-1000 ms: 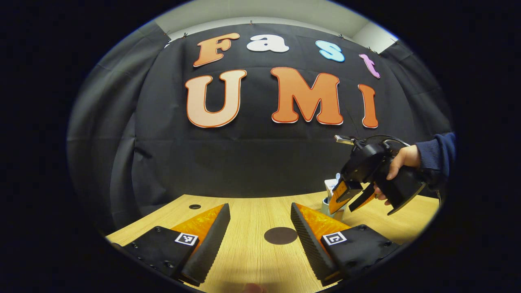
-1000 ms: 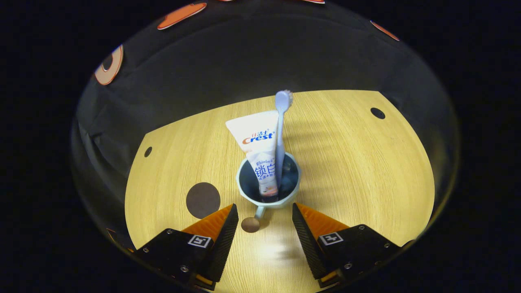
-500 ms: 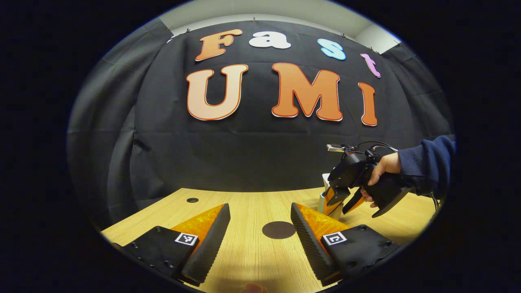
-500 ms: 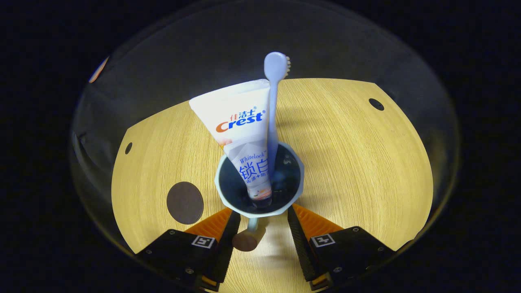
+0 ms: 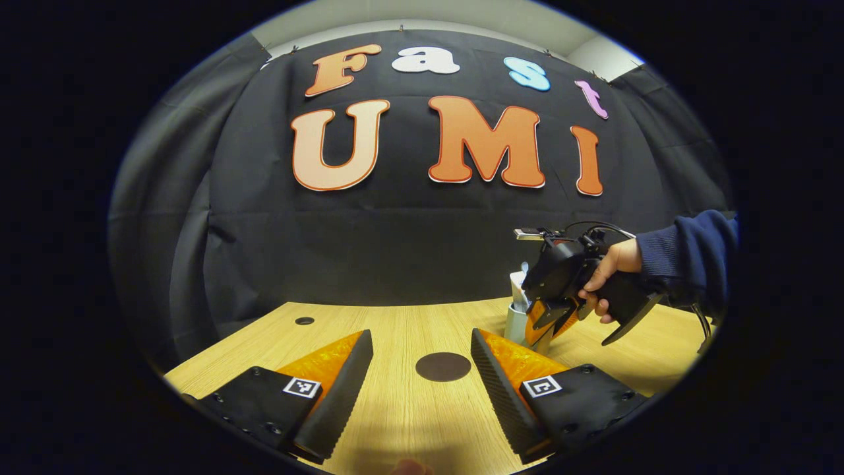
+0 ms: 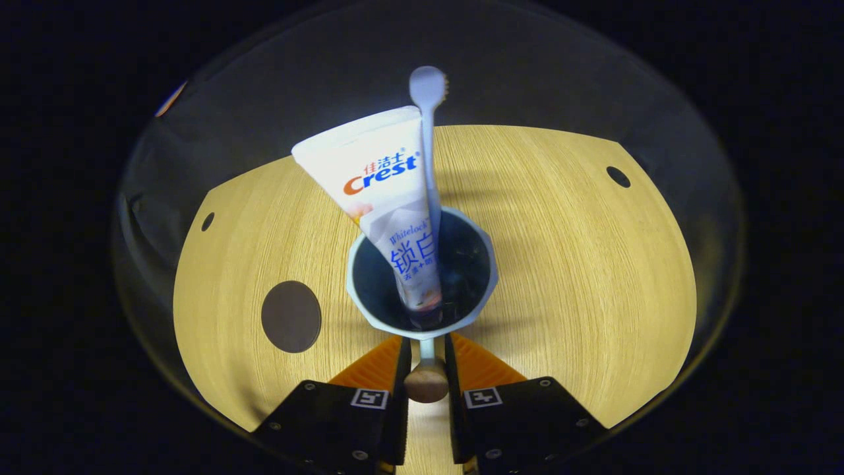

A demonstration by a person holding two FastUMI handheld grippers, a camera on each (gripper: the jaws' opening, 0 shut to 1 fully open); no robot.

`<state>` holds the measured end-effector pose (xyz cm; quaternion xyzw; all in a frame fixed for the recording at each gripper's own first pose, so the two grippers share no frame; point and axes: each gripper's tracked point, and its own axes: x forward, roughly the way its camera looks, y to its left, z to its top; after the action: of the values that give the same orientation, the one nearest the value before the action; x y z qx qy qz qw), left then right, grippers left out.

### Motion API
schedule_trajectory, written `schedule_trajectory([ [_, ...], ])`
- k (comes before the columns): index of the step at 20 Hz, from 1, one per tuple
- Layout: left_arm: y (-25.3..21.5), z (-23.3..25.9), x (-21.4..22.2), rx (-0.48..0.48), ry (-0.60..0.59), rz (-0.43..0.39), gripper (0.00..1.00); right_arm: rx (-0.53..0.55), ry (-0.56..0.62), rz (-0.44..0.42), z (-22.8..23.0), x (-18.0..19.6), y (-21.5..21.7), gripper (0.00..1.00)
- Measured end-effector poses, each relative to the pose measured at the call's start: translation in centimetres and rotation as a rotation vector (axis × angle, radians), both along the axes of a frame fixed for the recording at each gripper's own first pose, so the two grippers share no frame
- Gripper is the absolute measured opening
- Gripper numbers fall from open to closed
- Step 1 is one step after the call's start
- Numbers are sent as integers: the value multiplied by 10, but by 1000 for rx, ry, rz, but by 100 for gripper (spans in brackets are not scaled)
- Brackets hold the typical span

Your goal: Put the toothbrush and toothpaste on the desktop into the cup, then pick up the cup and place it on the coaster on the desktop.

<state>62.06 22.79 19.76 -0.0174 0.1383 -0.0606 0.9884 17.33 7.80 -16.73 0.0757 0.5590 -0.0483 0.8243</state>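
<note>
A pale blue cup (image 6: pixel 422 274) stands on the wooden desktop (image 6: pixel 580 264) with a white toothpaste tube (image 6: pixel 389 198) and a light blue toothbrush (image 6: pixel 430 142) upright inside it. My right gripper (image 6: pixel 427 343) is shut on the cup's handle (image 6: pixel 427 369), whose round wooden end sits between the fingers. The dark round coaster (image 6: pixel 291 316) lies on the desk left of the cup. In the left gripper view, my left gripper (image 5: pixel 422 359) hovers open and empty over the desk, with the coaster (image 5: pixel 443 366) just beyond it. Farther right there, the right gripper (image 5: pixel 550 313) holds the cup (image 5: pixel 517 323).
A hand and dark blue sleeve (image 5: pixel 686 254) hold the right gripper. Small round holes (image 6: pixel 618 176) (image 6: pixel 208 221) mark the desktop near its far corners. Black cloth closes off the back of the desk.
The right gripper moved in on the cup and its fingers closed from wide open onto the handle. The left gripper stayed open and shifted only slightly.
</note>
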Motion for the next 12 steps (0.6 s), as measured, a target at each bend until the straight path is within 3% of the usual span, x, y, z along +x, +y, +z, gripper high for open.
schedule_trajectory([
  [12, -2, -3, -7, 13, 8, 0, 95, -19, -82, 124, 3, 8, -4, 23],
])
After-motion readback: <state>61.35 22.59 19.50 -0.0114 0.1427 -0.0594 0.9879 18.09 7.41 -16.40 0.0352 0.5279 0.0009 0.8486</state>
